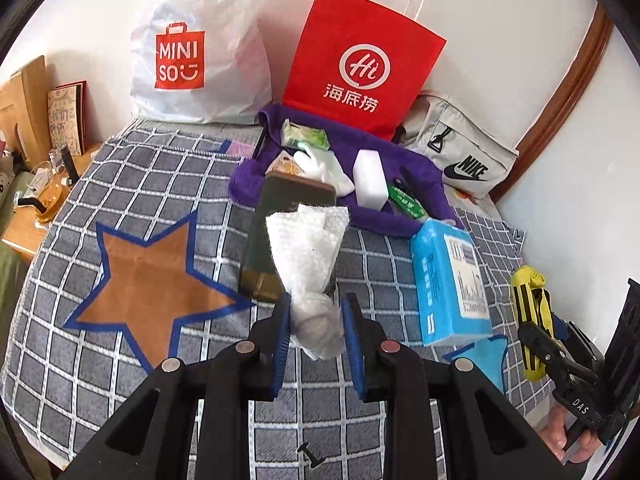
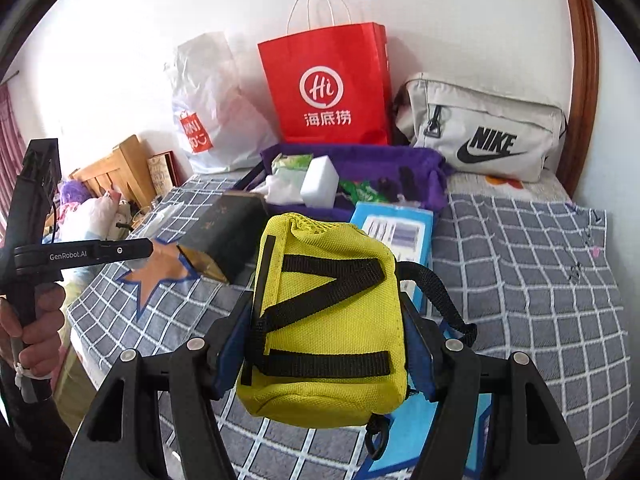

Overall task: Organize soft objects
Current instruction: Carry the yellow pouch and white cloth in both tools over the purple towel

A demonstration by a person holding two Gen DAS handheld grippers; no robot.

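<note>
- Jaws, left gripper (image 1: 316,320): pinching the bunched lower end of a white towel (image 1: 308,244); the loose end stands free above the checked bedspread (image 1: 132,184), apparently carried clear of it.
- Jaws, right gripper (image 2: 328,320): clamped across the sides of a yellow pouch (image 2: 324,320), its black strap dangling; the wide grip suits the bulk.
- Purple bag (image 1: 416,176): open on the bed, already holding a white sponge block (image 1: 370,176) and packets; likely the collecting place.
- Blue tissue pack (image 1: 448,280), dark box (image 1: 280,216): lying loose on the bedspread just before the bag.
</note>
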